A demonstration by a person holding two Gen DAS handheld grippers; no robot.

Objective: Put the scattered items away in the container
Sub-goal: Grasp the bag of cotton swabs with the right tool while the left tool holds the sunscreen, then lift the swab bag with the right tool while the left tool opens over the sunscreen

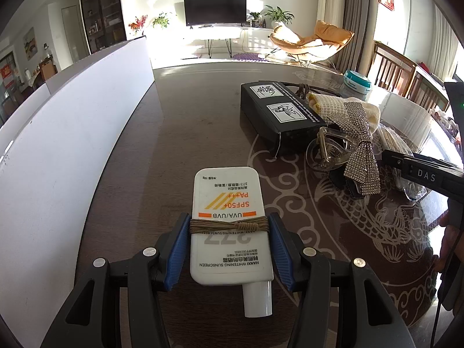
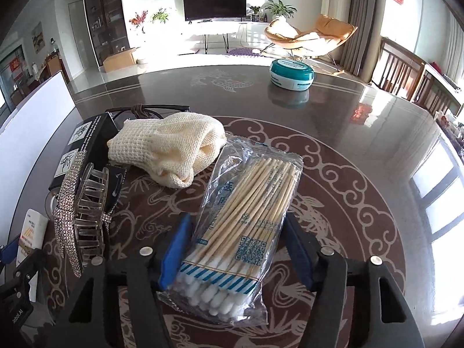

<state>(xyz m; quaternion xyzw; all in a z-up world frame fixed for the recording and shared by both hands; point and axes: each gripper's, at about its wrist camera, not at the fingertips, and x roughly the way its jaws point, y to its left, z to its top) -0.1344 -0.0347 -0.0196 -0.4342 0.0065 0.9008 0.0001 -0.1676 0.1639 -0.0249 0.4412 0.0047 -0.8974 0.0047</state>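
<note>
A flat white sunscreen tube (image 1: 229, 226) with orange stripes and a brown cord wound round its middle lies near, cap toward the camera, clamped between blue pads; a clear pack of cotton swabs (image 2: 237, 232) lies slantwise, white tips nearest, between blue pads; left of it, a rhinestone bow hair claw (image 2: 84, 211) leans by a black box (image 2: 87, 145); a cream knitted cloth (image 2: 168, 148) lies crumpled beyond; a teal-lidded jar (image 2: 291, 74) stands far; a white container wall (image 1: 72, 145) runs along the left.

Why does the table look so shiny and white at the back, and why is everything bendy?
Right wrist view: sunlight glares off the glossy table, mirroring the teal tin. Left wrist view: the floor by the TV is washed out. Both views: the fisheye lens curves the edges.
</note>
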